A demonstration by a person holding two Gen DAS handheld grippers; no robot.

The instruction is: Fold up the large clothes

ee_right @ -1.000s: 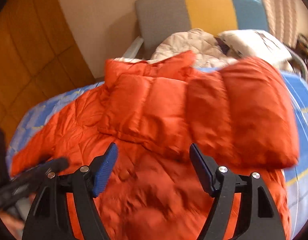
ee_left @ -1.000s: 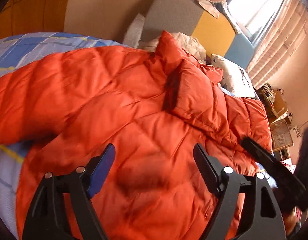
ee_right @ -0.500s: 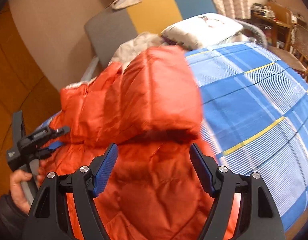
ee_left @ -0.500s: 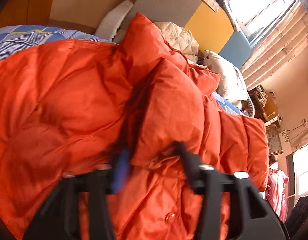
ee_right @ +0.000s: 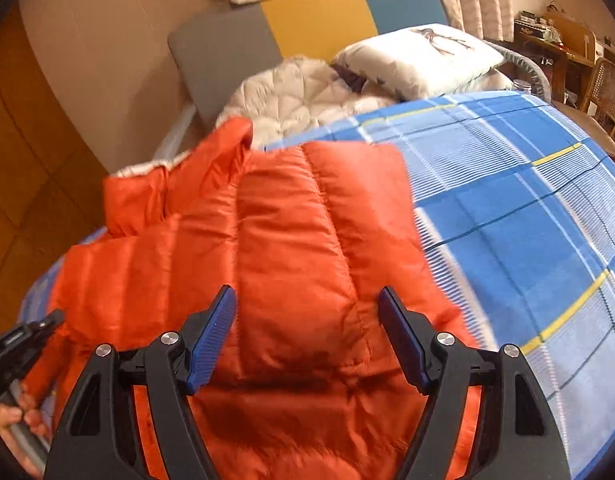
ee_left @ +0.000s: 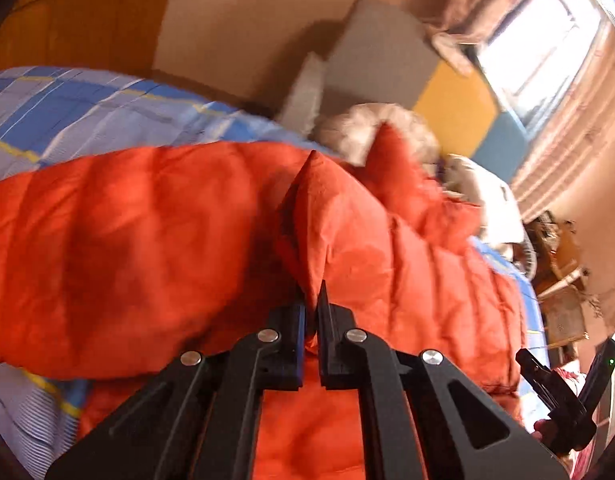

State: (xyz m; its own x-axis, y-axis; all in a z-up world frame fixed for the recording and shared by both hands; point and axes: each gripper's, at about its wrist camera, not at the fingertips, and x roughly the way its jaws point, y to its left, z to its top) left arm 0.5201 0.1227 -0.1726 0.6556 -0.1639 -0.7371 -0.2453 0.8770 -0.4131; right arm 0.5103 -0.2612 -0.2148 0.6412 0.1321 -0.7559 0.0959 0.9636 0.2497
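Note:
An orange puffer jacket [ee_left: 155, 240] lies spread on a bed with a blue plaid sheet [ee_right: 527, 220]. My left gripper [ee_left: 312, 300] is shut, its tips pinching a raised fold of the jacket near the collar. In the right wrist view the jacket [ee_right: 291, 232] has one sleeve folded over its body. My right gripper [ee_right: 307, 336] hovers open over that sleeve's end, pads apart and not pressing it. The right gripper [ee_left: 563, 392] also shows at the left view's lower right edge. The left gripper [ee_right: 23, 340] and a hand [ee_right: 11, 420] show at the right view's left edge.
At the bed's head lie a beige quilted garment [ee_right: 307, 92] and a white pillow [ee_right: 419, 60], against a grey, yellow and blue headboard [ee_right: 319, 12]. A wooden desk and a cane chair [ee_right: 603, 88] stand at the right. Bare sheet lies right of the jacket.
My left gripper went from wide open to shut on a fold of the jacket. The right gripper stayed open and shifted over the folded sleeve at the jacket's right side.

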